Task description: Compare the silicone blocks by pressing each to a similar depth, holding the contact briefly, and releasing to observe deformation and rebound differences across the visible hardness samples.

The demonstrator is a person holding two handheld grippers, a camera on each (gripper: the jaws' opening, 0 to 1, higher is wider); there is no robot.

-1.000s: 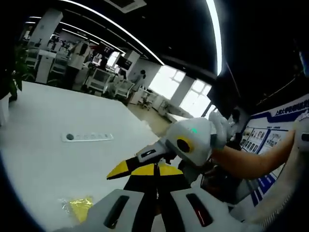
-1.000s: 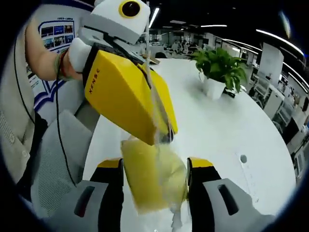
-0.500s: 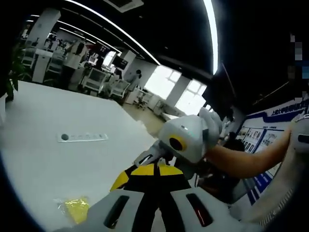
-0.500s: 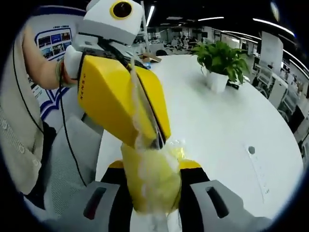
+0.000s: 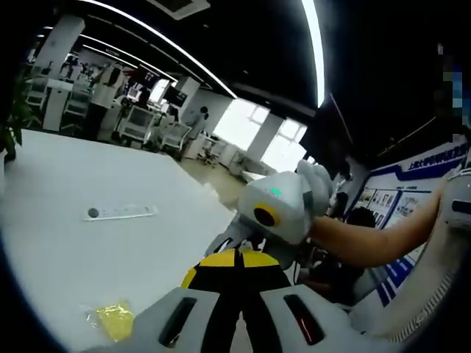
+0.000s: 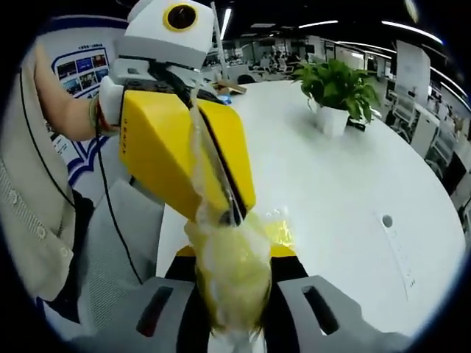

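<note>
Silicone fills the lower middle of my right gripper view: a yellow silicone block in a clear wrapper (image 6: 232, 276) sits between my right claw (image 6: 230, 294) jaws, which are drawn in close and squeezing it from both sides; the block bulges upward above them; my left claw (image 6: 232, 213) comes down from the upper left of that frame, its yellow jaws closed together, their tips touching the top of the wrapped block and a strip of the clear wrapper running up along them; a bare forearm and a beige sleeve (image 6: 29, 213) lie at the left edge; the white bench (image 6: 346, 191) spreads to the right, with a potted plant (image 6: 335, 92) at the upper right and a flat white strip (image 6: 397, 243) at the right.

In my left gripper view my left claw (image 5: 237, 268) stands at the bottom centre, jaws shut with their yellow tips meeting; the right claw's white body is just beyond them; a second yellow wrapped block (image 5: 112, 321) lies on the bench at the lower left, well apart from both claws; the white strip (image 5: 119, 213) lies farther up at the left.
</note>
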